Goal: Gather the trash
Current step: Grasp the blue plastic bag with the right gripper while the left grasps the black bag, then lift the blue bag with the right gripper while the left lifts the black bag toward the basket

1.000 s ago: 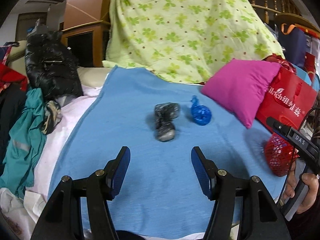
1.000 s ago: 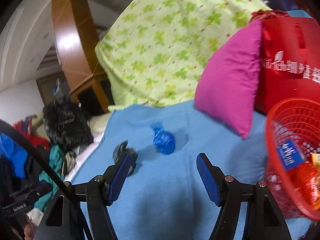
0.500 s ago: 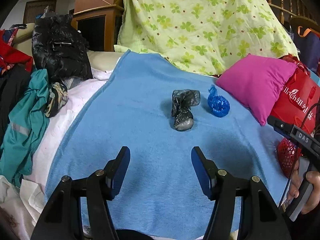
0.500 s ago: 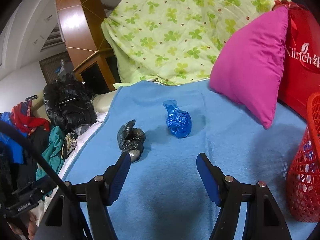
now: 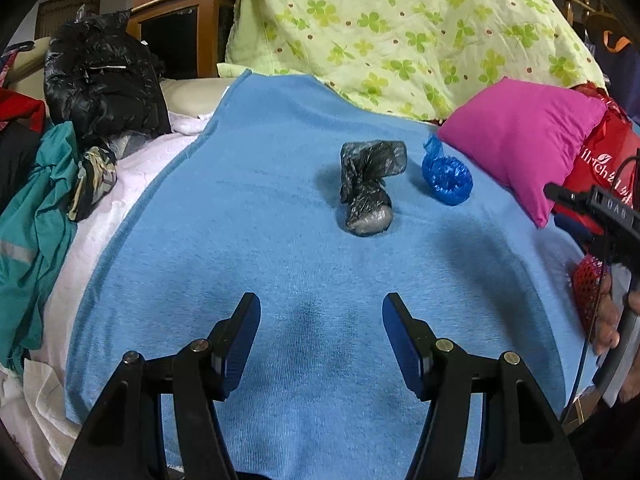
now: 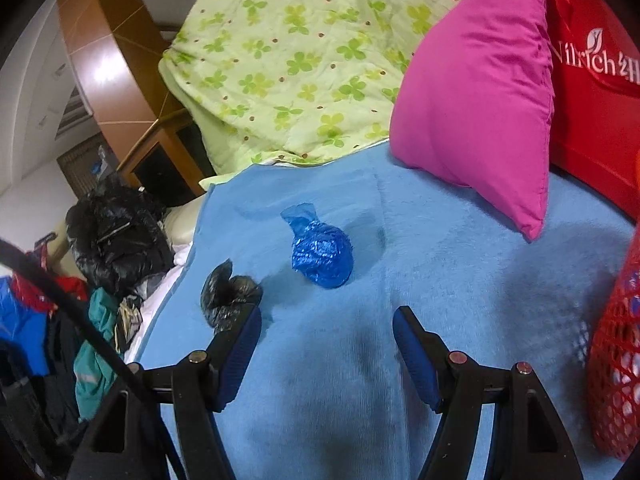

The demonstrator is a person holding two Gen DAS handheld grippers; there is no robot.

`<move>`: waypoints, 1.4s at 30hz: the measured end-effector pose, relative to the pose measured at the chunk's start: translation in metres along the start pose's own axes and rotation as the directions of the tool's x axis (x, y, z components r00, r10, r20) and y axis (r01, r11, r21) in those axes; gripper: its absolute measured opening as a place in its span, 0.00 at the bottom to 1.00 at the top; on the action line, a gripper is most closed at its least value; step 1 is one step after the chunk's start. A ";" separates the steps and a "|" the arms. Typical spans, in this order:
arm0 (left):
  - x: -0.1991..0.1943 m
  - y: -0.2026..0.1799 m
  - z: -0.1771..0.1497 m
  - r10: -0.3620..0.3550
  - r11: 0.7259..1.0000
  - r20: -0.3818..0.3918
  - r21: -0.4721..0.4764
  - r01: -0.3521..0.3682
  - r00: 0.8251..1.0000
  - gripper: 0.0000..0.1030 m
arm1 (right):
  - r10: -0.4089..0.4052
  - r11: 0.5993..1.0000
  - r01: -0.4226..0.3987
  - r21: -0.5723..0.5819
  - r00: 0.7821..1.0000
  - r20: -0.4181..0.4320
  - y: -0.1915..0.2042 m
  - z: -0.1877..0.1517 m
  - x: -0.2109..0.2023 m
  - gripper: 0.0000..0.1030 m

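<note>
Two bagged bundles (image 5: 366, 186) (image 6: 322, 254) (pink pillow (image 5: 524, 140) beside)

A bed is covered by a blue blanket (image 5: 280, 264). Behind it, a green clover-print quilt (image 5: 400, 28) is draped over a mound, and a magenta pillow (image 5: 520, 136) is propped at the right. A brown wooden cabinet (image 5: 176, 12) is seen at the rear, beside white walls (image 6: 28, 128). Clothes and a black jacket (image 5: 100, 76) are heaped at the left.

I see a pink pillow (image 5: 524, 136) on my blue blanket (image 5: 248, 240), and a green clover quilt (image 5: 400, 28) behind it.
</note>
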State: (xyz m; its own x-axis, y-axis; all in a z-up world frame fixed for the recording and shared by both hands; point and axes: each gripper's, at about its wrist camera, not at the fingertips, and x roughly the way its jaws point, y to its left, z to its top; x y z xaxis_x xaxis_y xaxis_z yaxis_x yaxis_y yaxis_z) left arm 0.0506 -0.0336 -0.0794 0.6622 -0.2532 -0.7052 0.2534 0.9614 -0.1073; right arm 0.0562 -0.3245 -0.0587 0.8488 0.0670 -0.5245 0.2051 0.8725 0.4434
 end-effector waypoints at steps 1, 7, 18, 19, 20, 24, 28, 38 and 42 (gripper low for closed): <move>0.004 -0.001 0.001 0.003 1.000 -0.005 0.003 -0.003 1.000 0.63 | 0.001 1.000 -0.001 0.006 1.000 -0.001 -0.002 0.004 0.005 0.70; 0.022 -0.001 0.023 0.003 1.000 -0.010 0.015 -0.003 1.000 0.63 | 0.019 1.000 -0.019 0.013 1.000 -0.020 -0.003 0.021 0.038 0.70; 0.077 -0.016 0.081 -0.120 0.993 -0.023 -0.003 0.120 0.993 0.63 | 0.042 0.998 -0.045 -0.032 0.995 -0.086 0.015 0.045 0.126 0.70; 0.085 -0.021 0.085 -0.132 0.991 -0.029 -0.005 0.132 0.991 0.63 | 0.043 0.999 -0.046 -0.025 0.995 -0.092 0.014 0.046 0.133 0.70; 0.096 -0.026 0.088 -0.146 0.989 -0.038 -0.008 0.146 0.989 0.63 | 0.036 0.999 -0.038 -0.014 0.994 -0.101 0.012 0.047 0.141 0.69; 0.136 -0.036 0.092 -0.186 0.982 -0.106 -0.049 0.182 0.977 0.63 | 0.017 1.000 -0.015 0.015 0.990 -0.140 0.001 0.048 0.166 0.68; 0.167 -0.032 0.086 -0.199 0.976 -0.170 -0.121 0.180 0.965 0.61 | 0.039 0.999 -0.035 0.030 0.986 -0.161 -0.005 0.046 0.177 0.55; 0.134 -0.035 0.081 -0.186 0.978 -0.124 -0.123 0.171 0.975 0.36 | 0.097 0.995 -0.094 0.024 0.984 -0.147 -0.001 0.050 0.137 0.50; 0.093 -0.045 0.078 -0.125 0.990 -0.072 -0.070 0.120 0.990 0.36 | 0.123 0.992 -0.122 0.018 0.986 -0.114 0.003 0.049 0.102 0.50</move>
State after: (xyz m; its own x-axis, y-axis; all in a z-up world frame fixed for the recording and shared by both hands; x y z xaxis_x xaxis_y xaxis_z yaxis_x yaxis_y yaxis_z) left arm 0.1558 -0.1083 -0.0854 0.5728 -0.3626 -0.7351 0.2806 0.9294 -0.2397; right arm 0.1675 -0.3386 -0.0748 0.8062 0.2290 -0.5455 0.1088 0.8490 0.5171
